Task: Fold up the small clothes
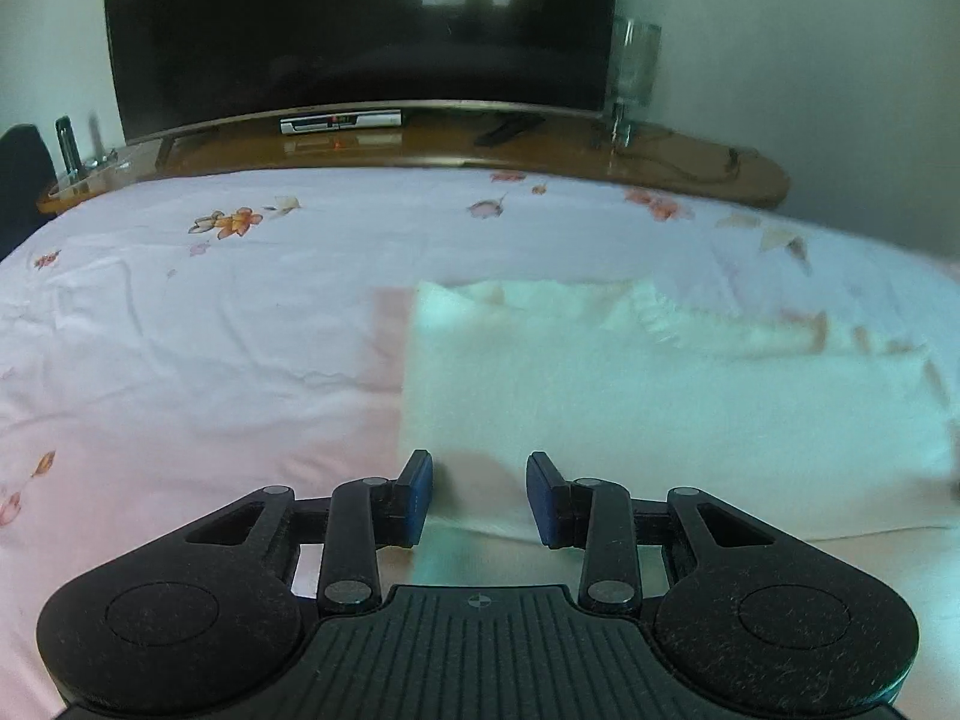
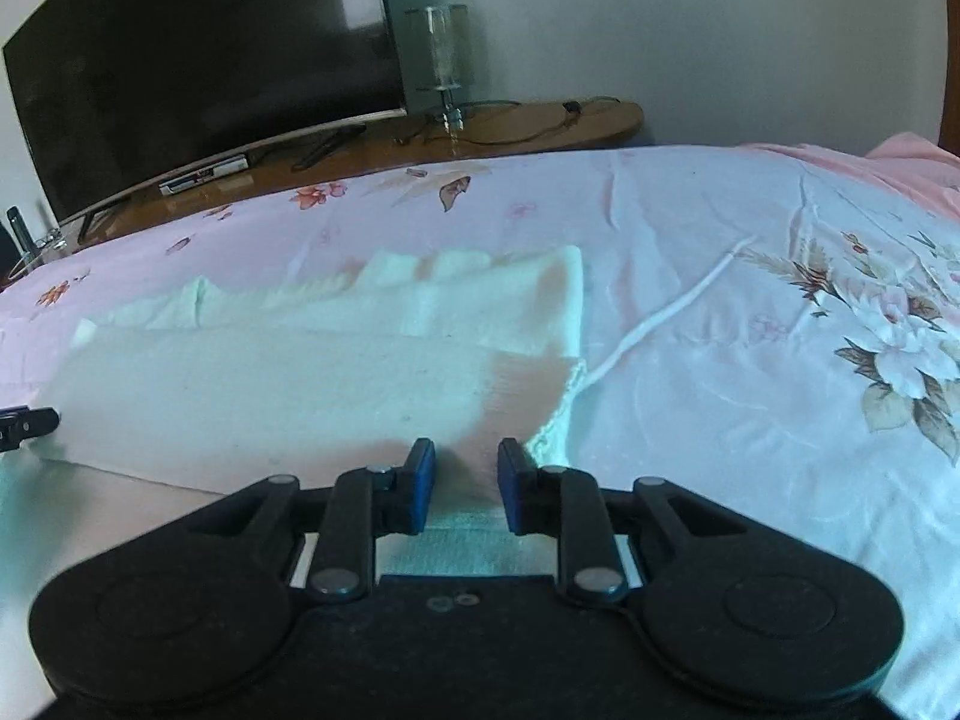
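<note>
A white folded garment lies flat on the floral bedsheet, with a ruffled edge along its far side. My left gripper hovers over the garment's near left corner, its blue pads apart and pressing on nothing. In the right wrist view the same garment spreads to the left, and my right gripper sits over its near right edge. Its jaws stand a little apart with the cloth below them, not pinched. A black part of the left gripper shows at the left border.
Beyond the bed runs a wooden shelf carrying a large dark television, a set-top box, a remote and a glass lamp with cables. Pink bedding is bunched at the far right.
</note>
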Action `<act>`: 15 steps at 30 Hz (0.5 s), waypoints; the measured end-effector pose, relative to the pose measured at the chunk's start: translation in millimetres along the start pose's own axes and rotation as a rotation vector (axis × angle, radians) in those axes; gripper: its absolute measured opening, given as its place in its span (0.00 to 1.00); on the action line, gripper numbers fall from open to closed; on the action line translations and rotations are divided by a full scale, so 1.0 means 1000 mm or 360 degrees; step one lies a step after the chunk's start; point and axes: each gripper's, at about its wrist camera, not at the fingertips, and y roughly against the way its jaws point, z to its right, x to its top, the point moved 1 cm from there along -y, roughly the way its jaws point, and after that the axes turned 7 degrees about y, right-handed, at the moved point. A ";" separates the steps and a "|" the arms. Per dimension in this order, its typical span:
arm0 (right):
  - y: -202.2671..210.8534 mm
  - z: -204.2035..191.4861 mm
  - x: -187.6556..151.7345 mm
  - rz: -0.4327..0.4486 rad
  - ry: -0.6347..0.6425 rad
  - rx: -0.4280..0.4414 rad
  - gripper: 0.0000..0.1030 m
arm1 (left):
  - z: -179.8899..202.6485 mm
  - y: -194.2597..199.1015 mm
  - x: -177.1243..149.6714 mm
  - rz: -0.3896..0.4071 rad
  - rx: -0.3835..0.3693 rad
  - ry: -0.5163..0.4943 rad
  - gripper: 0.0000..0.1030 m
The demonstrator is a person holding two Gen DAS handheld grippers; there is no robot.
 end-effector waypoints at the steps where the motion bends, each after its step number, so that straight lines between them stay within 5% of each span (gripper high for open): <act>1: 0.006 -0.003 0.000 0.0034 0.0007 0.0018 0.26 | 0.004 0.005 -0.005 0.0006 0.0009 -0.0045 0.34; 4: -0.004 -0.009 -0.011 -0.0090 0.0085 0.0028 0.27 | 0.009 0.000 -0.024 -0.0056 0.0048 -0.0117 0.34; 8: 0.007 -0.009 -0.006 -0.0071 0.0058 0.0092 0.29 | 0.003 0.014 -0.020 -0.0123 0.0045 0.0044 0.34; 15: 0.043 -0.012 -0.020 -0.0056 0.0066 0.0170 0.35 | 0.003 0.037 -0.049 -0.0175 0.0064 0.0009 0.34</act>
